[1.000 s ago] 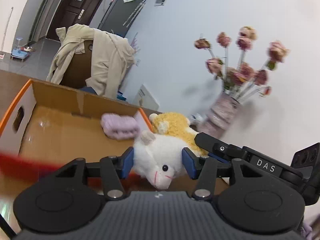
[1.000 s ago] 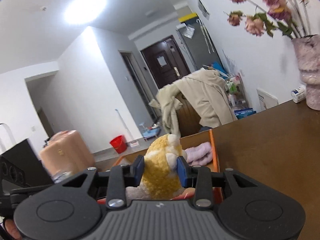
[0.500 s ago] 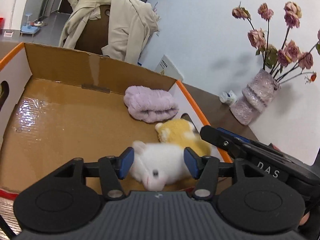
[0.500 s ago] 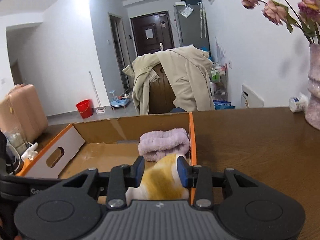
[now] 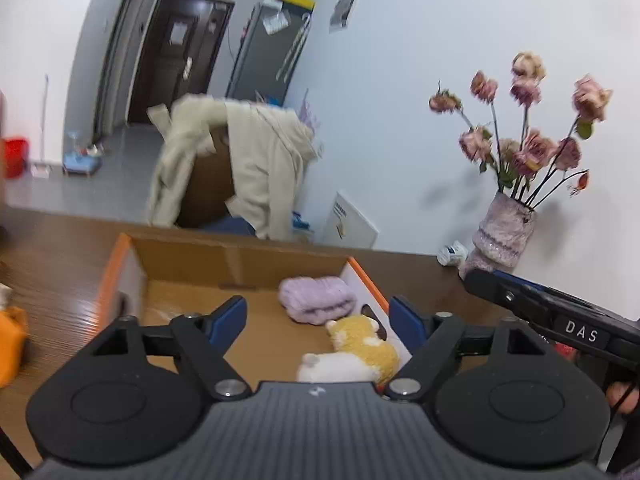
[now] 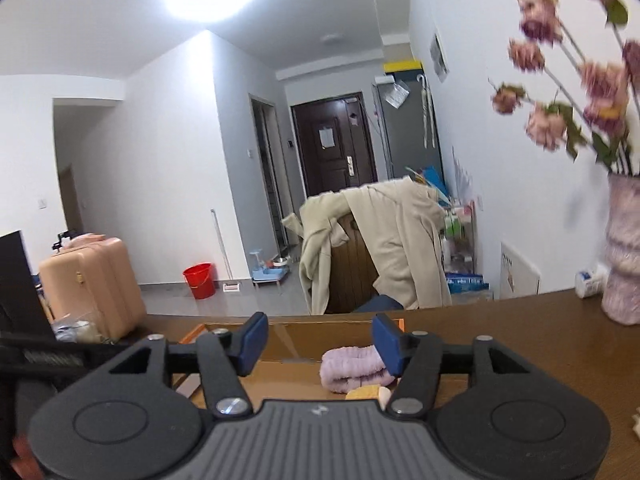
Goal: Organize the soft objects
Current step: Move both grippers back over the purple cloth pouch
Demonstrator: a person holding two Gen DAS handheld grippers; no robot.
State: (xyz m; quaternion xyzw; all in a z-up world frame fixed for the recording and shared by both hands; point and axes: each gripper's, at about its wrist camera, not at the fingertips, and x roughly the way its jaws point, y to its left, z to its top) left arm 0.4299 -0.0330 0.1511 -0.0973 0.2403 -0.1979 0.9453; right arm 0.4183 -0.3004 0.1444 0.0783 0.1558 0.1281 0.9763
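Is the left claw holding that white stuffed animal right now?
No. The left gripper is wide open, and the white plush toy lies in the cardboard box beside the yellow plush toy.

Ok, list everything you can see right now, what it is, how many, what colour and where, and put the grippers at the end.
cardboard box: 1, brown with orange edges, on the table
towel: 1, lilac, rolled, inside the box by its far right corner
plush toys: 2, one yellow, one white, lying in the box near its right wall
table: 1, dark wood
vase of flowers: 1, pink, on the table by the wall
coat: 1, beige, draped over a chair
bucket: 1, red, on the floor
suitcase: 1, peach, left
left gripper: open, above the box
right gripper: open, above the box
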